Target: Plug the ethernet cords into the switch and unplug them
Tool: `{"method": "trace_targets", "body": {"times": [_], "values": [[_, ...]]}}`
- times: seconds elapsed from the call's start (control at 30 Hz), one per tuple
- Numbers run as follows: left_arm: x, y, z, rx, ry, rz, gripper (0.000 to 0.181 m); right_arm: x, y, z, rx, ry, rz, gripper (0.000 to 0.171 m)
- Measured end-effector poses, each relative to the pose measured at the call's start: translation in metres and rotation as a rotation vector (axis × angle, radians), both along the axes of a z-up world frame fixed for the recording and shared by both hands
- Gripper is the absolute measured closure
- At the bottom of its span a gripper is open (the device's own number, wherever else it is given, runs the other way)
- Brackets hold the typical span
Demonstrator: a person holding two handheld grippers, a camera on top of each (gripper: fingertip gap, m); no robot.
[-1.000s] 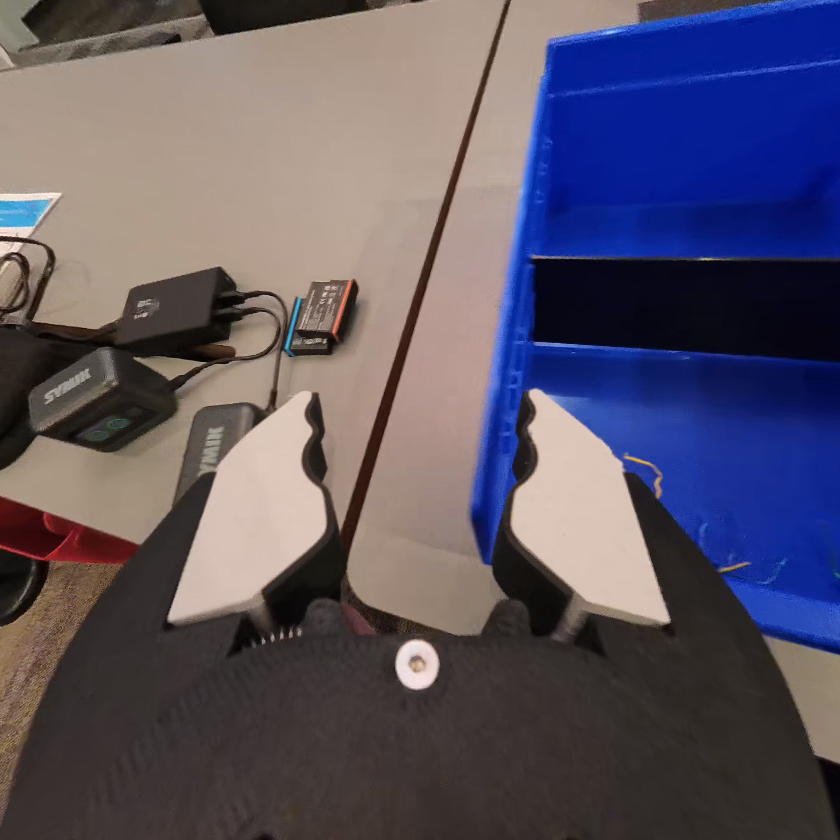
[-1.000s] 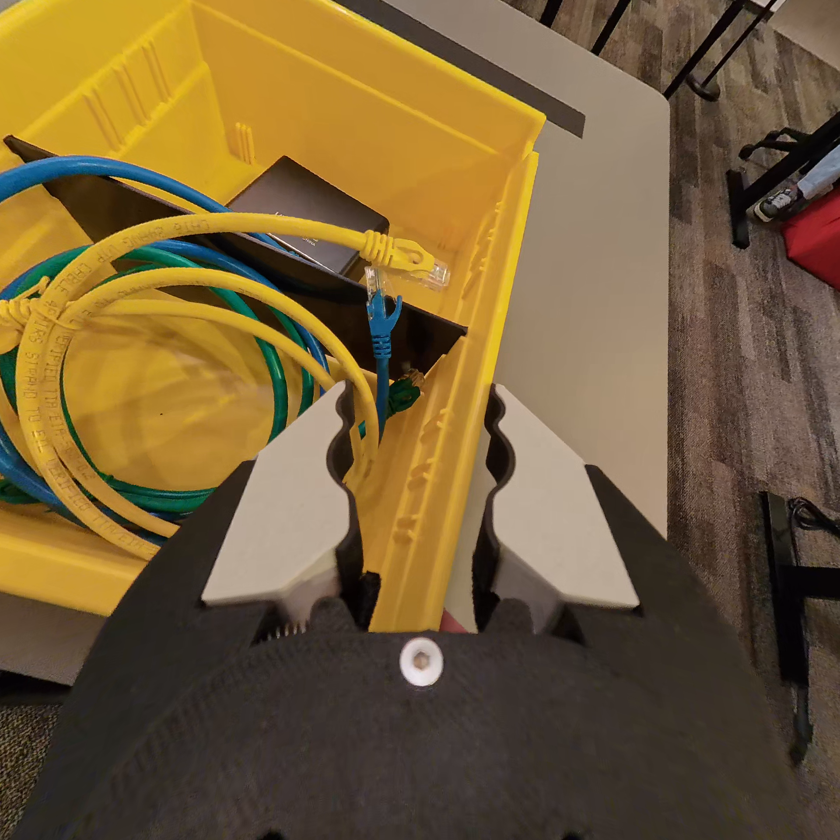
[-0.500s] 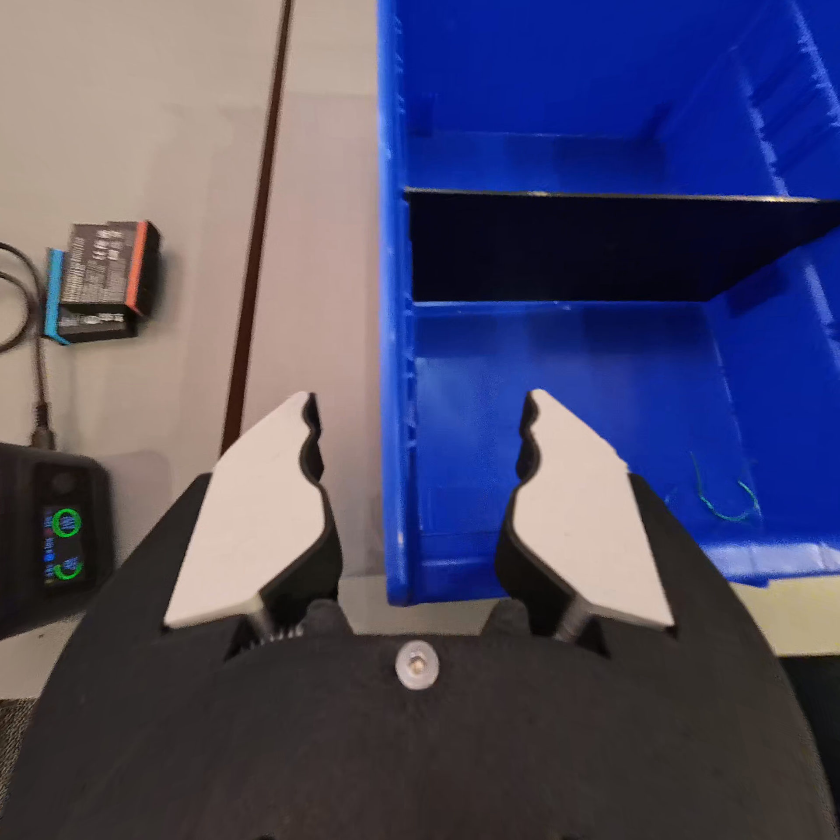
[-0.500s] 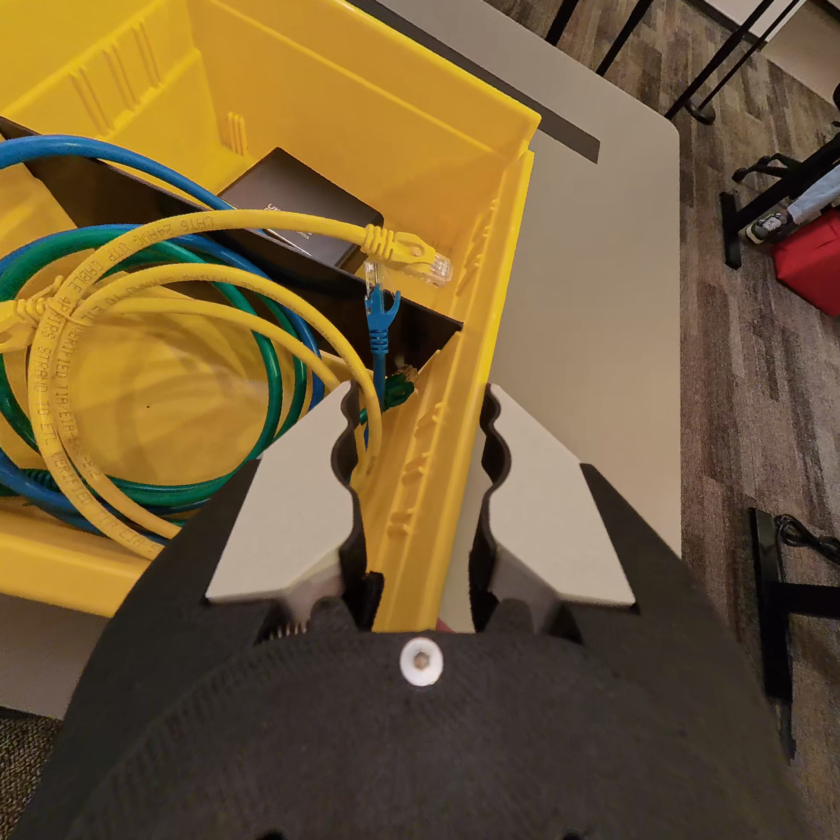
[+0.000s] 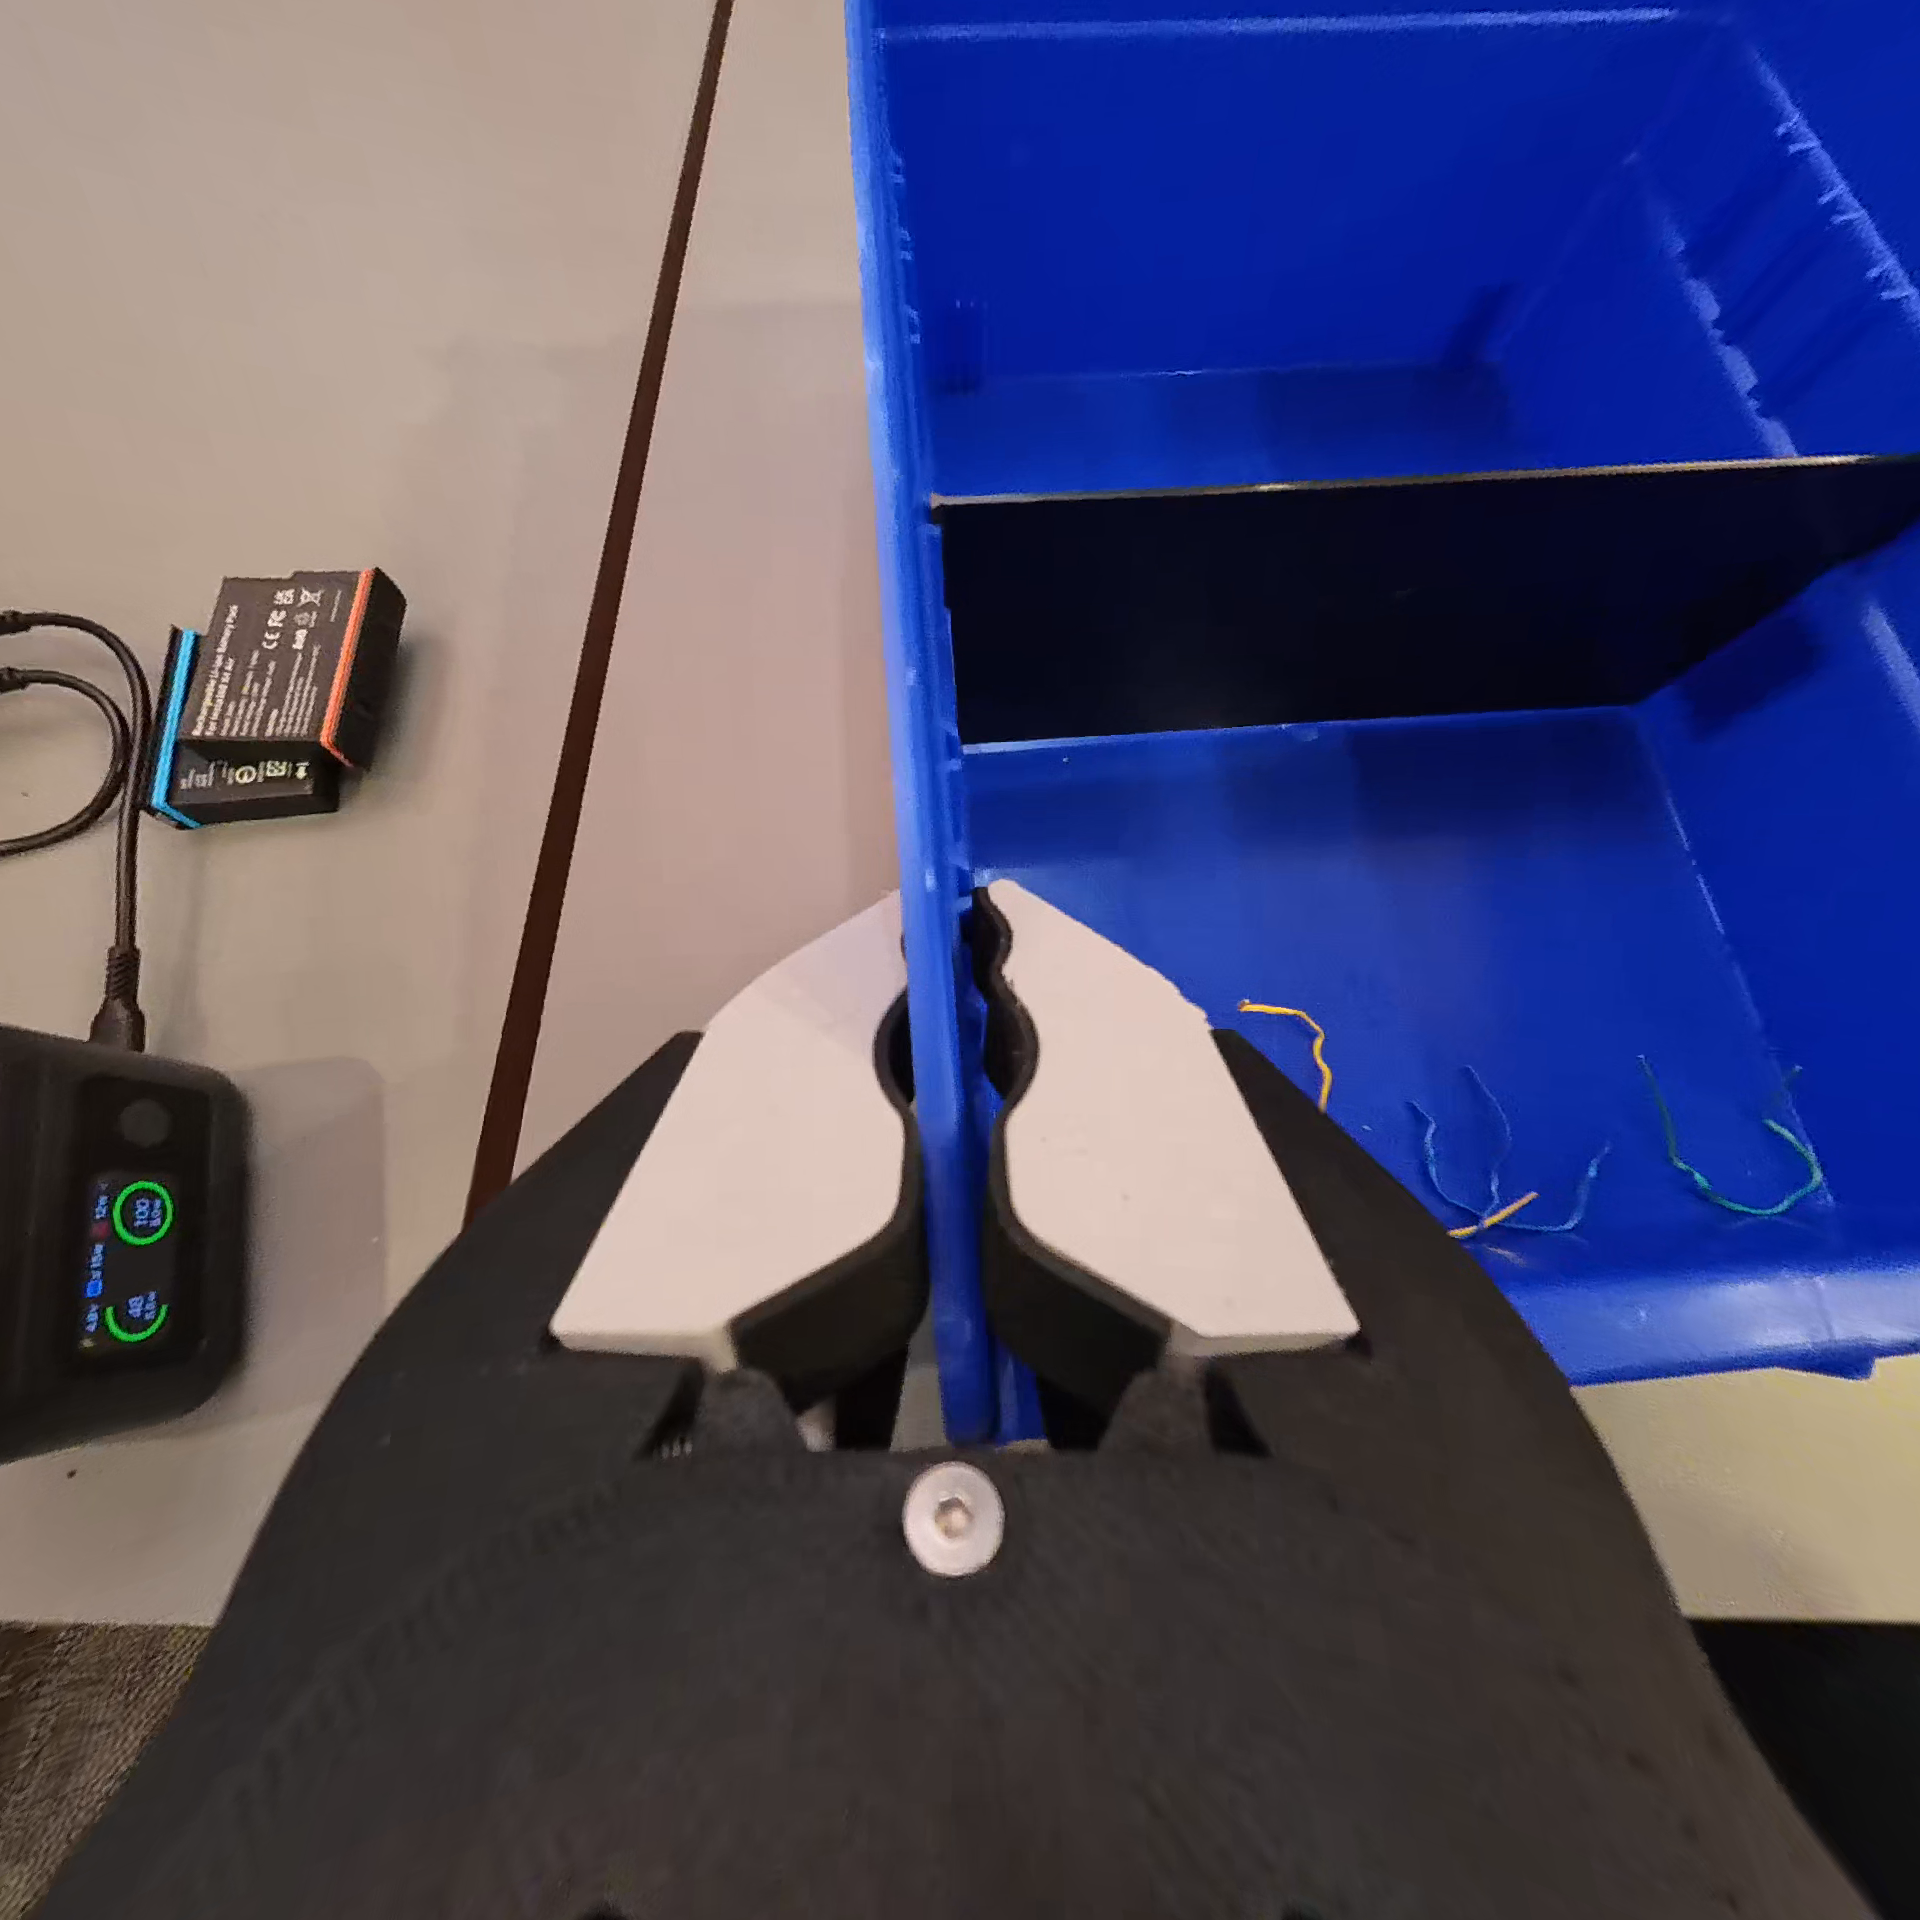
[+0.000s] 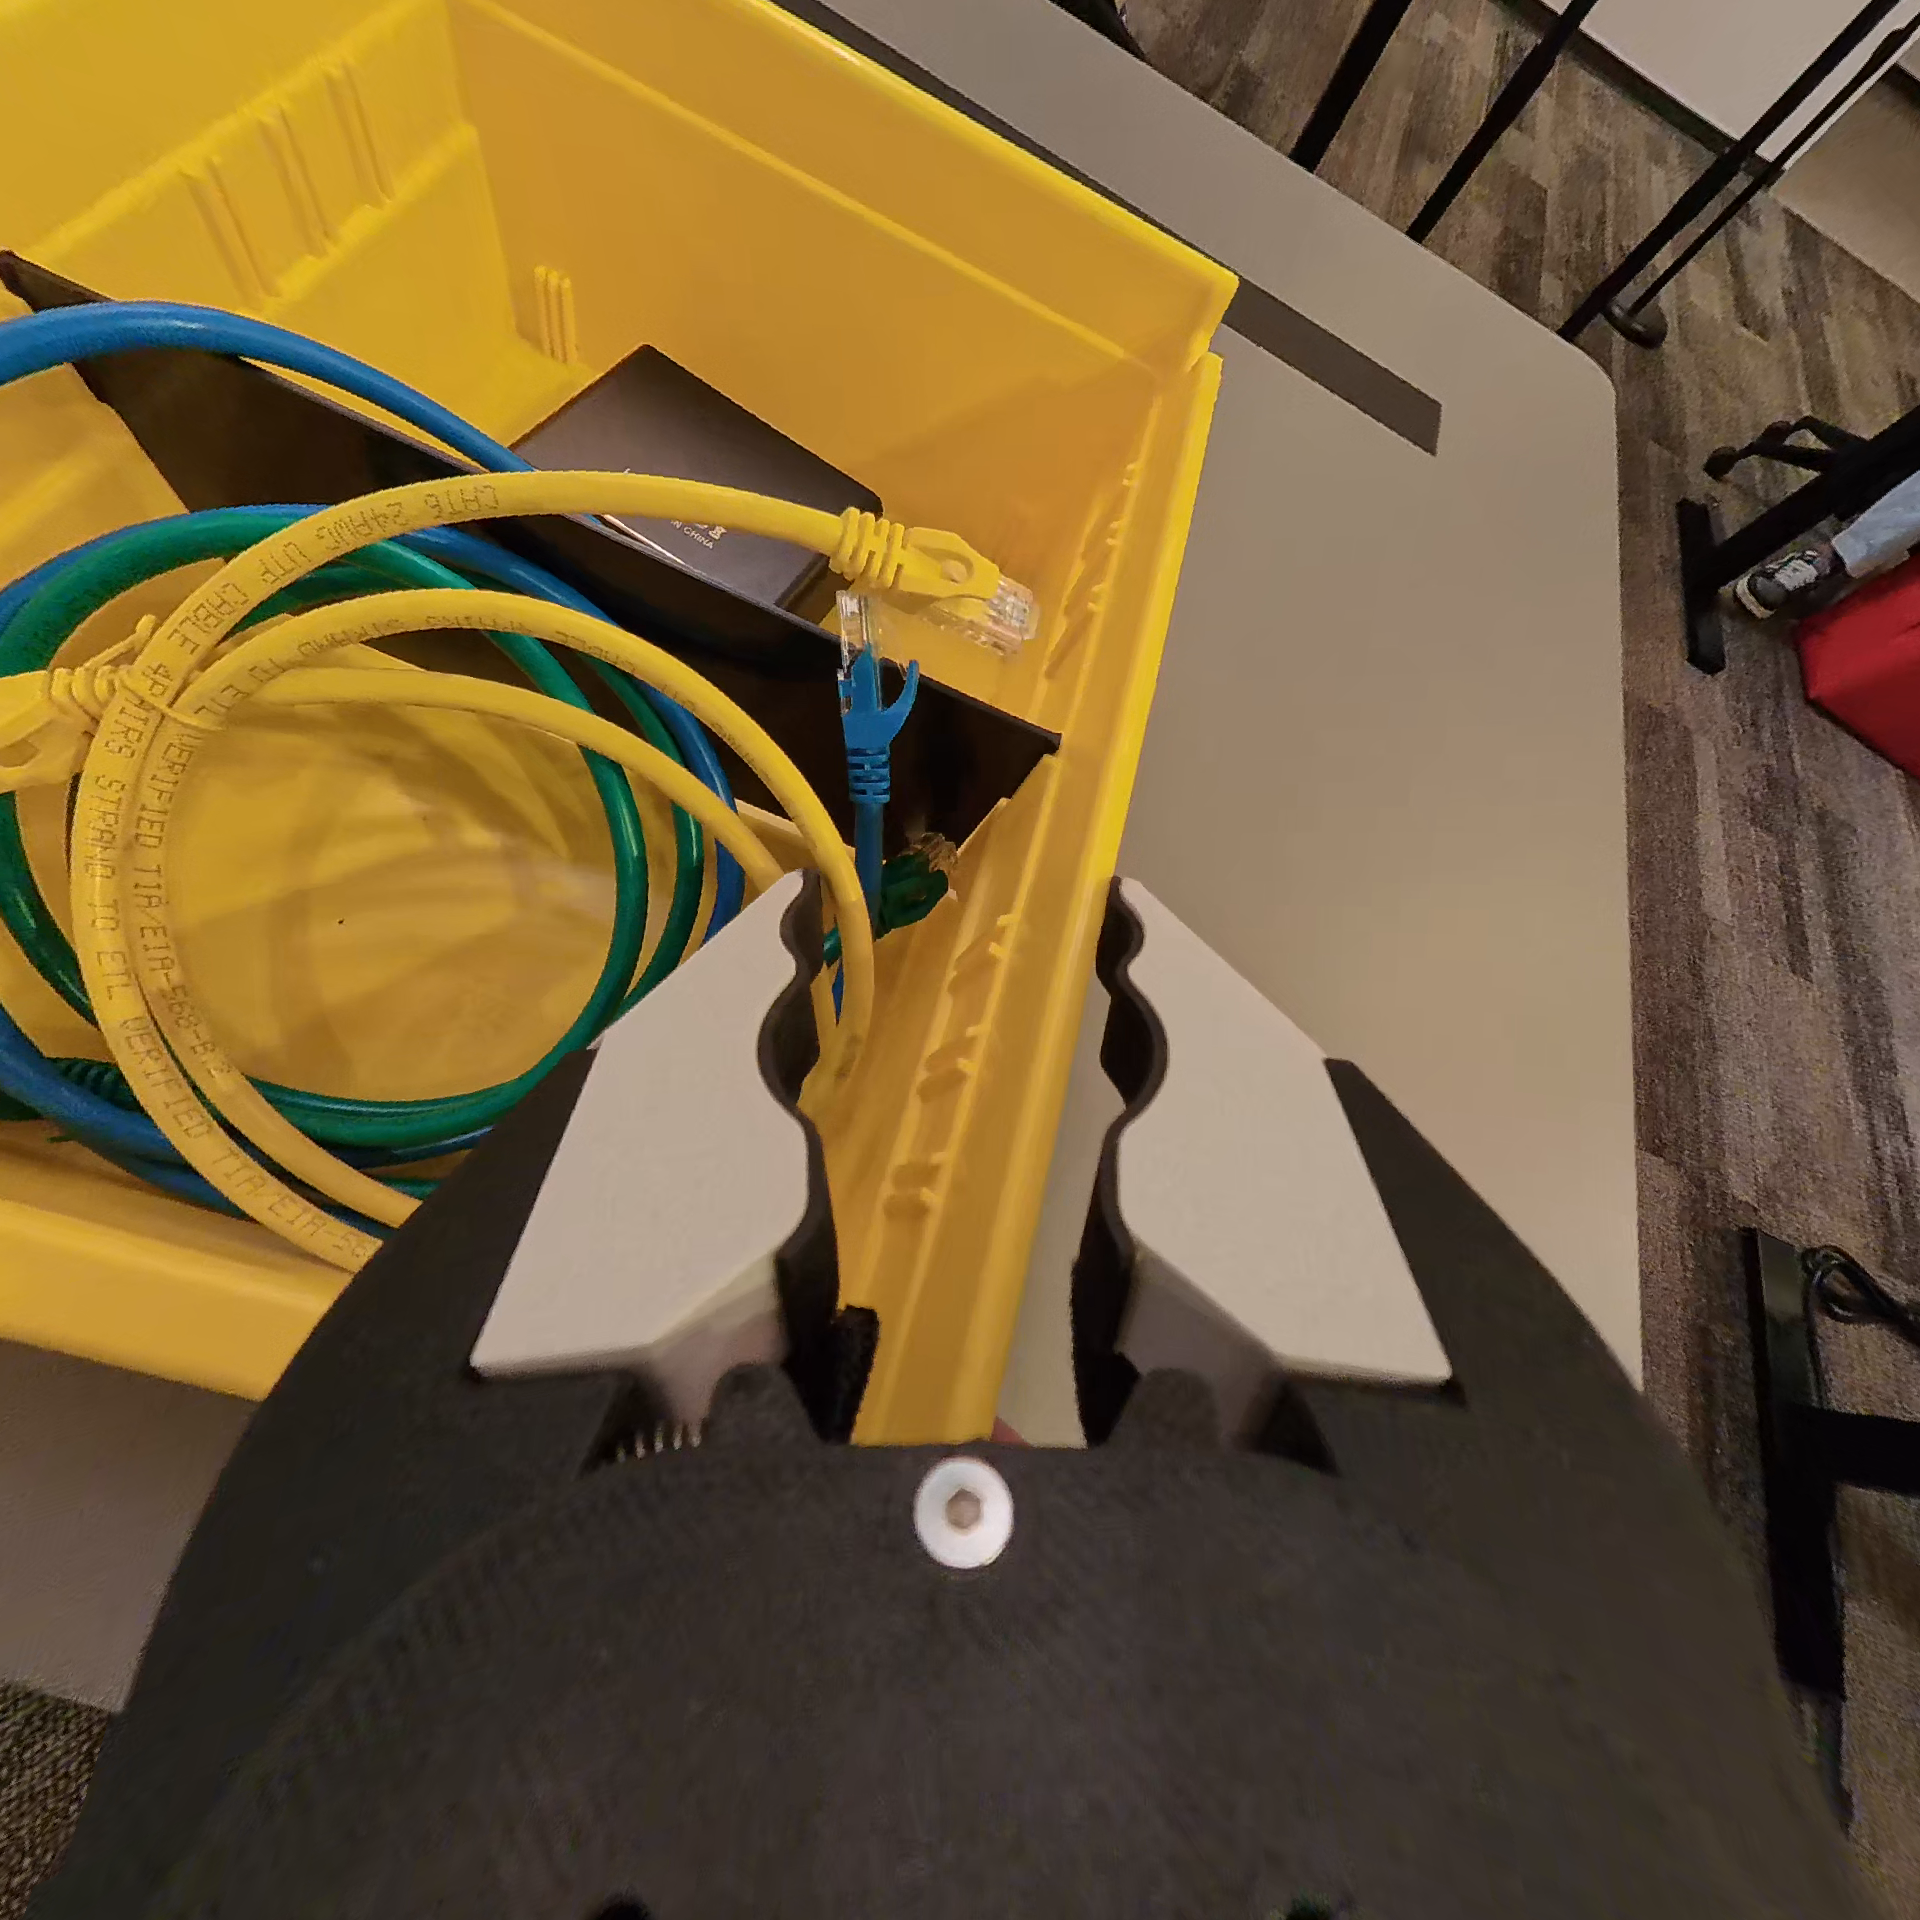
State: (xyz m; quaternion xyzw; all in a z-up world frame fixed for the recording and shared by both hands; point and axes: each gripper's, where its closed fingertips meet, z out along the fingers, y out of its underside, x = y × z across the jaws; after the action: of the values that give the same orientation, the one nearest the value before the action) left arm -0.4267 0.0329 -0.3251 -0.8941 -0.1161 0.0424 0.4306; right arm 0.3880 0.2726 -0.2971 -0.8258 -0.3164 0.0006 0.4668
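The left claw is clenched on the blue bin wall. The right claw straddles the yellow bin wall unclosed; coiled ethernet cords and the switch lie inside, on the tabletop.

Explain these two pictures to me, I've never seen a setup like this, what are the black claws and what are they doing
Each black claw is a hand-held gripper with a camera looking along its two fingers. No robot: a person holds one in each hand.

The left gripper has its jaws shut on the side wall of a blue bin, which holds only wire scraps. Batteries lie on the grey table.

The right gripper straddles the wall of a yellow bin, jaws open. Inside lie coiled yellow, blue and green network cables and a dark box.
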Motion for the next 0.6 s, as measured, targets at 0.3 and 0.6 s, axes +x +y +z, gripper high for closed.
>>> {"method": "trace_targets", "body": {"times": [0.3, 0.6], "values": [[-0.001, 0.003, 0.007, 0.091, -0.042, 0.018, 0.176, -0.031, 0.003, 0.003, 0.058, 0.026, 0.032, 0.136], [0.003, 0.004, 0.021, 0.129, 0.007, -0.009, 0.176, -0.081, 0.012, 0.003, 0.061, 0.047, 0.095, 0.138]]}}
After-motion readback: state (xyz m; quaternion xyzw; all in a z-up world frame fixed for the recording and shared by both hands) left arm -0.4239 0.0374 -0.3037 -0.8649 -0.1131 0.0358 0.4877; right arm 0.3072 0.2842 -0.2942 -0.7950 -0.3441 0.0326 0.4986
